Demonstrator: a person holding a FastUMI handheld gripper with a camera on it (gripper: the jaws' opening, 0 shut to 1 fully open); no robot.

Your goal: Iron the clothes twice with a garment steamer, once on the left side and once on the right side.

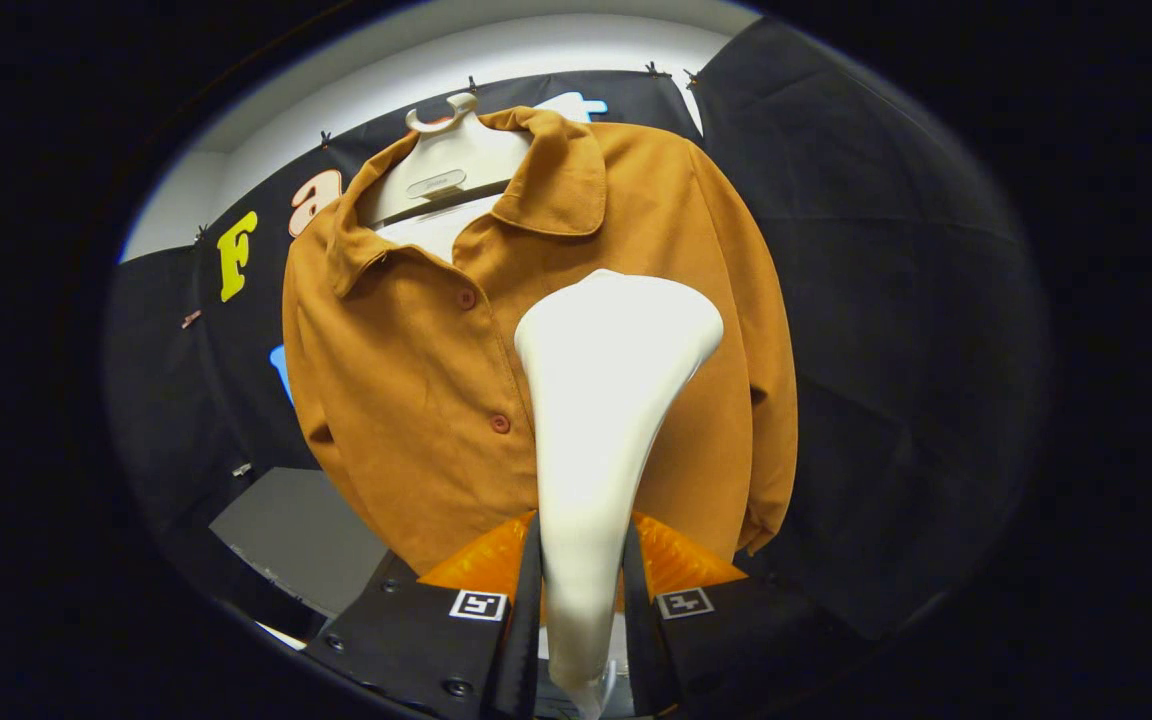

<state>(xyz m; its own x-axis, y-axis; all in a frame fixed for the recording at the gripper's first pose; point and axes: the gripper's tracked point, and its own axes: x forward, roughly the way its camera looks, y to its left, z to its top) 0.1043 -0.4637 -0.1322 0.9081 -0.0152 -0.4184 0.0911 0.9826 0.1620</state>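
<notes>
Both tool [581, 585] fingers clamping steamer [604, 400]

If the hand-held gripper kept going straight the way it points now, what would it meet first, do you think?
Probably the shirt. The hand-held gripper is shut on the steamer, whose head sits ahead of the fingers over the shirt's front. The steamer head would touch the fabric first, though the gap between them is hard to judge.

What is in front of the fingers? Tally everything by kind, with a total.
Garment steamer, clamped between the fingers: 1
Brown shirt: 1
White hanger: 1
Shirt buttons visible: 2
Grey box: 1
Total: 6
</notes>
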